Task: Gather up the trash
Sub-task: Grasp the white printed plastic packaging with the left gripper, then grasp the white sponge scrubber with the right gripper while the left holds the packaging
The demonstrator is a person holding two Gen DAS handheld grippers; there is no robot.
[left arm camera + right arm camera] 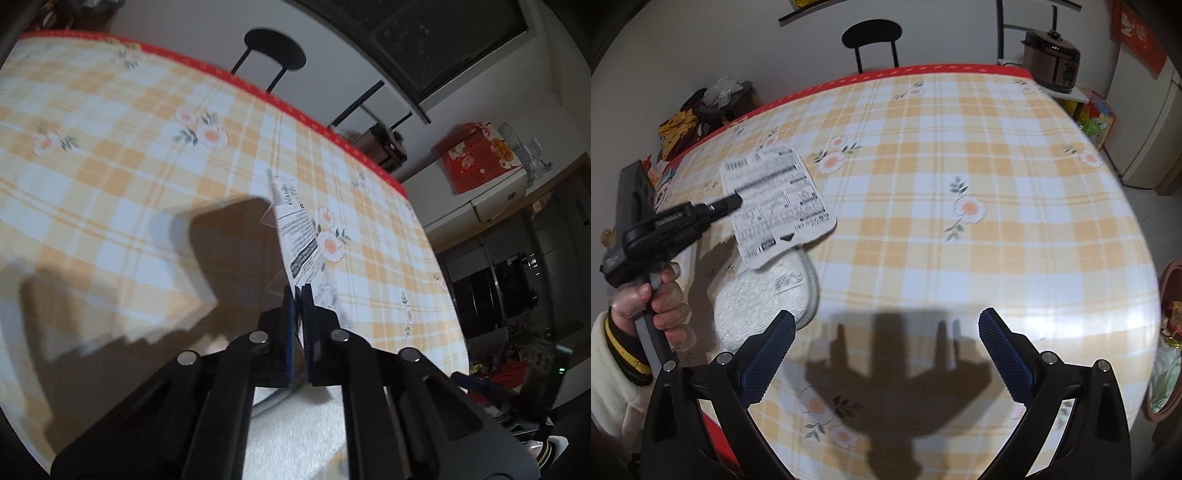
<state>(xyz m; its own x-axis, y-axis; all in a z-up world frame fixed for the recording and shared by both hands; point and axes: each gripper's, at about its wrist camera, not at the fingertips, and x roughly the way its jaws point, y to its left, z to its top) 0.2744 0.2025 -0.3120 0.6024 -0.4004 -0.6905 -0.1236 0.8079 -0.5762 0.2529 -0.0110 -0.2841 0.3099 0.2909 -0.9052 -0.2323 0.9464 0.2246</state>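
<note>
A flat white package card (775,201) printed with black text is held above the table's left side. My left gripper (733,201) is shut on its edge; in the left wrist view the card (295,225) stands edge-on between the closed blue pads (298,295). Under the card lies a white foam tray (764,299), also low in the left wrist view (295,432). My right gripper (886,332) is open and empty above the table's near middle, its shadow on the cloth.
The table (960,184) has a yellow checked floral cloth with a red edge. A black chair (871,37) stands behind it, a rice cooker (1052,62) at the far right, a fridge (1152,140) to the right, a bin (1167,350) by the right edge.
</note>
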